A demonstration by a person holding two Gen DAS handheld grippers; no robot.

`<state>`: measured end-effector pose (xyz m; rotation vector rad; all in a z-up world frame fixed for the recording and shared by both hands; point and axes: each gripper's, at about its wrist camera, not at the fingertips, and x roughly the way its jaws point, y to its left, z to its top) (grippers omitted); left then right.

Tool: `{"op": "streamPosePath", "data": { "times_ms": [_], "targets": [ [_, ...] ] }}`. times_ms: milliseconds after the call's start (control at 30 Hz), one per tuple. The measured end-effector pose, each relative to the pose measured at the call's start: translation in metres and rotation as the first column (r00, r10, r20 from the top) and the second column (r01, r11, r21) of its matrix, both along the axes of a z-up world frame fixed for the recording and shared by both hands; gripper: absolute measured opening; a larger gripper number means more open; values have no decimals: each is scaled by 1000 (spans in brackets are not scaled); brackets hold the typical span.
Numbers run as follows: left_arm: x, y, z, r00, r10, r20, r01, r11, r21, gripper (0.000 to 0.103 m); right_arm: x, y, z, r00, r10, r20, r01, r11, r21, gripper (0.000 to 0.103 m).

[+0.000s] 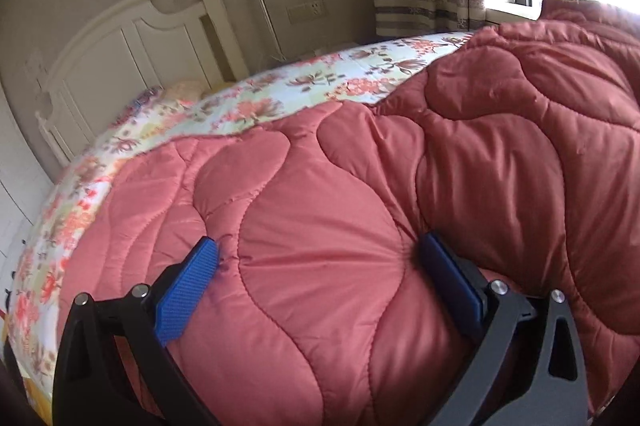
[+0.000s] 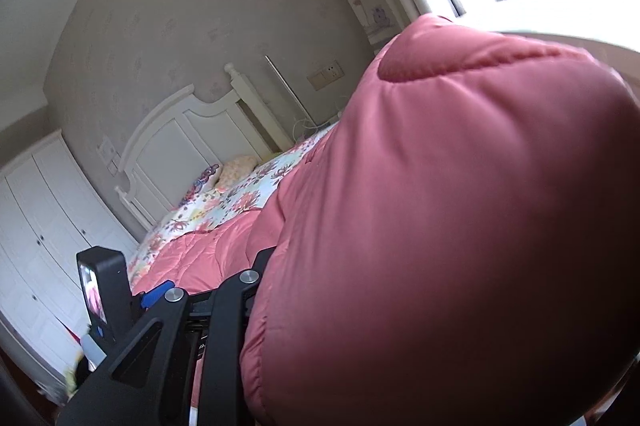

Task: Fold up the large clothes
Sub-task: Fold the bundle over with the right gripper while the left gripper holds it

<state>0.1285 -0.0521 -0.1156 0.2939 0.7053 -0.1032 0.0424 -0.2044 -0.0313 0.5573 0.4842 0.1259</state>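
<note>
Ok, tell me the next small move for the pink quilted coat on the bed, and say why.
Probably lower the right gripper forward onto the spread part. Its jaws appear shut on a bulging fold of the pink quilted coat, raised and blocking most of the right wrist view, while the left gripper presses wide jaws into a thick roll of the coat on the floral bedsheet. Laying the fold down would likely finish this fold.

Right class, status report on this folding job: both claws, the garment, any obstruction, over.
Left claw wide, clamped on pink quilted coat. Right claw bunches same coat, tips hidden. Coat on floral bedspread. No obstruction seen.
</note>
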Motion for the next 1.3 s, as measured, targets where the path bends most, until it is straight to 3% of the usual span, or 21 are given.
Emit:
{"op": "streamPosePath", "data": {
  "times_ms": [133,267,333,433,467,533,567,633,700,767,800,867,933,1100,1167,1300],
  "targets": [
    [-3,3,-3,1000,1,2,-1,1000,-8,101,3,30,23,1000,-6,25,10,988,-151,35],
    [-4,5,-3,1000,-12,-7,12,999,-32,100,5,74,45,999,-11,40,24,940,-341,35],
    [-5,13,0,999,-42,-19,40,996,-82,99,11,96,52,999,-8,45,27,900,-434,35],
    [-18,51,20,997,-64,-30,55,969,-243,91,15,127,60,998,3,68,35,838,-544,35],
    [-28,74,34,999,-34,13,37,953,-300,91,15,139,62,997,9,80,39,810,-585,35],
    [-44,116,56,991,63,114,-22,941,-337,91,16,159,65,996,25,91,41,755,-655,35],
    [-47,142,64,980,139,144,-83,935,-344,93,17,175,65,995,39,96,40,709,-704,35],
    [-39,184,62,965,241,107,-187,911,-367,95,20,197,65,993,66,100,34,649,-760,36],
    [-21,220,39,962,273,-18,-258,881,-396,88,24,226,61,989,115,97,15,568,-823,36],
    [-8,228,18,964,246,-99,-265,882,-391,82,27,254,53,983,162,87,-1,481,-877,36],
    [-2,227,5,971,191,-144,-235,876,-422,80,28,271,47,978,190,80,-11,435,-901,36],
    [3,225,-11,972,139,-188,-215,845,-489,75,28,301,34,969,242,59,-33,361,-932,36],
    [3,223,-16,974,135,-181,-211,835,-508,74,29,327,14,956,294,25,-62,283,-957,36],
    [3,218,-19,978,111,-177,-187,846,-499,72,39,359,-47,939,335,-75,-107,79,-991,40],
    [-1,224,-18,978,100,-185,-182,844,-504,72,42,361,-60,940,332,-79,-98,41,-994,41],
    [-22,255,8,973,164,-164,-220,871,-439,80,49,353,-67,936,336,-106,-122,25,-992,43]
  ]
}}
